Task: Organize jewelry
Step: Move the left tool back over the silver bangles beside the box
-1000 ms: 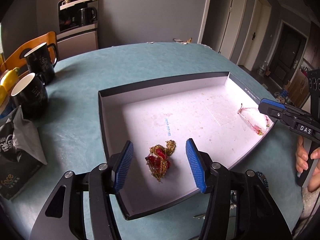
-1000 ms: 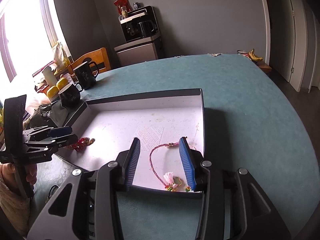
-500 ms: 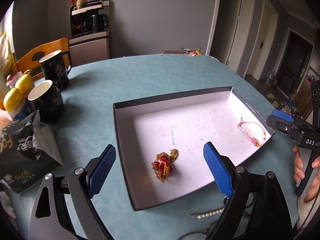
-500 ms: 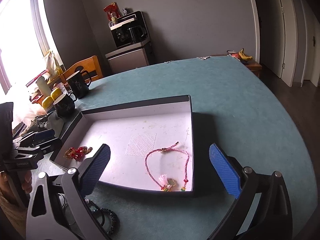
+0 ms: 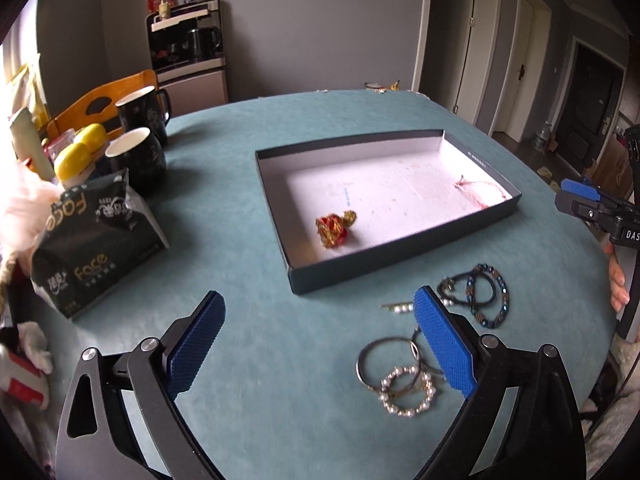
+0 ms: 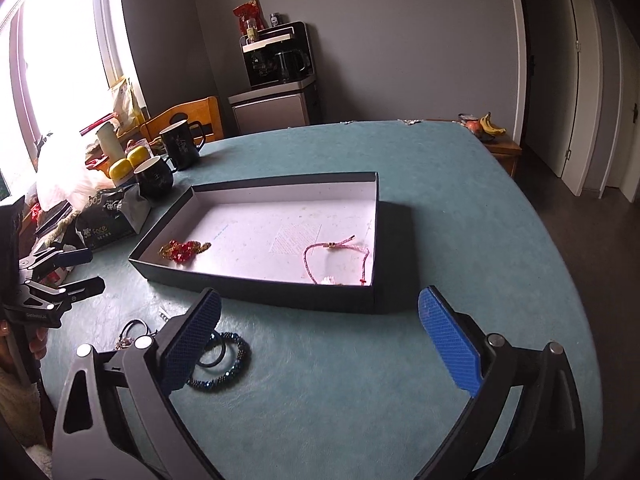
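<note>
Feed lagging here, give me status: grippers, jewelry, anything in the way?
Left gripper and right gripper open, empty, above table. Red-gold piece and pink cord bracelet in box. Beaded bracelet, pearl ring outside. Nothing blocking.

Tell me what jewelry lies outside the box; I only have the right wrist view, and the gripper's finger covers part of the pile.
Observer: The left wrist view shows a pearl-studded bracelet on the table, overlapping a plain metal bangle.
Operator: Anything between the bangle and the box?
Observer: A pearl hair clip lies there, apart from the near wall of the box.
Operator: Is the left gripper holding anything?
Observer: No. The left gripper is wide open above the table, with nothing between its fingers.
</note>
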Motion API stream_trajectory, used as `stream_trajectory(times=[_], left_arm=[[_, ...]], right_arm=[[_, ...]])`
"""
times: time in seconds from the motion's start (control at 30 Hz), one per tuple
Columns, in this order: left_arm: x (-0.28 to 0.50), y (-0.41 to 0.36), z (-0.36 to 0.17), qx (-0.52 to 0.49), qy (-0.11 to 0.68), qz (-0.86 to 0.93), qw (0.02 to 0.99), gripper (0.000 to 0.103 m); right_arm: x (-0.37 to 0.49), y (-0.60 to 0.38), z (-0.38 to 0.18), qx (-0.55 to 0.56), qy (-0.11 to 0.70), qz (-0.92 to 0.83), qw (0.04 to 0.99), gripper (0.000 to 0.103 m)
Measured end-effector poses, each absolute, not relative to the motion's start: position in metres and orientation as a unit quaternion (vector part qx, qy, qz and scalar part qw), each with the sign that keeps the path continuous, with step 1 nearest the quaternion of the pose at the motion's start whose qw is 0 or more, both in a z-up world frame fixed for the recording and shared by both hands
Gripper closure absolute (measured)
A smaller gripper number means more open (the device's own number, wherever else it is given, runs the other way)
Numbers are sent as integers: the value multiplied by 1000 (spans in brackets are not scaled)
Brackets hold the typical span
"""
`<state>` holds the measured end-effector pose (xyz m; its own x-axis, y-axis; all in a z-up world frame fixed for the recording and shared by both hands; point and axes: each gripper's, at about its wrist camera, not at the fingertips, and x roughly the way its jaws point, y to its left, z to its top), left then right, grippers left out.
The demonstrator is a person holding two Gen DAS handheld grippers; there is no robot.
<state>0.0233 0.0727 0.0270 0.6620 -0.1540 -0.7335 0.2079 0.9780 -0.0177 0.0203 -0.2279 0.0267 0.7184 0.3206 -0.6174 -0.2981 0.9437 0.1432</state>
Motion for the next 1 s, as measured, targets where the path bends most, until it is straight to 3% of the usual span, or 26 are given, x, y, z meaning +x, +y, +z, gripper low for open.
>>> stream_trajectory(times=[0.63, 0.73, 0.8, 1.0], left_arm=[[14, 43, -17, 34, 451, -156, 878, 10], [12, 40, -18, 39, 452, -165, 876, 19], [12, 36, -20, 47, 456, -167, 873, 33], [10, 35, -19, 60, 451, -168, 875, 50]], right_arm=[[-11, -195, -4, -30, 371, 229, 899, 5], [-10, -195, -5, -28, 373, 230, 899, 5], [-11, -196, -5, -29, 372, 232, 898, 5], [-13, -189, -4, -38, 370, 243, 896, 5]])
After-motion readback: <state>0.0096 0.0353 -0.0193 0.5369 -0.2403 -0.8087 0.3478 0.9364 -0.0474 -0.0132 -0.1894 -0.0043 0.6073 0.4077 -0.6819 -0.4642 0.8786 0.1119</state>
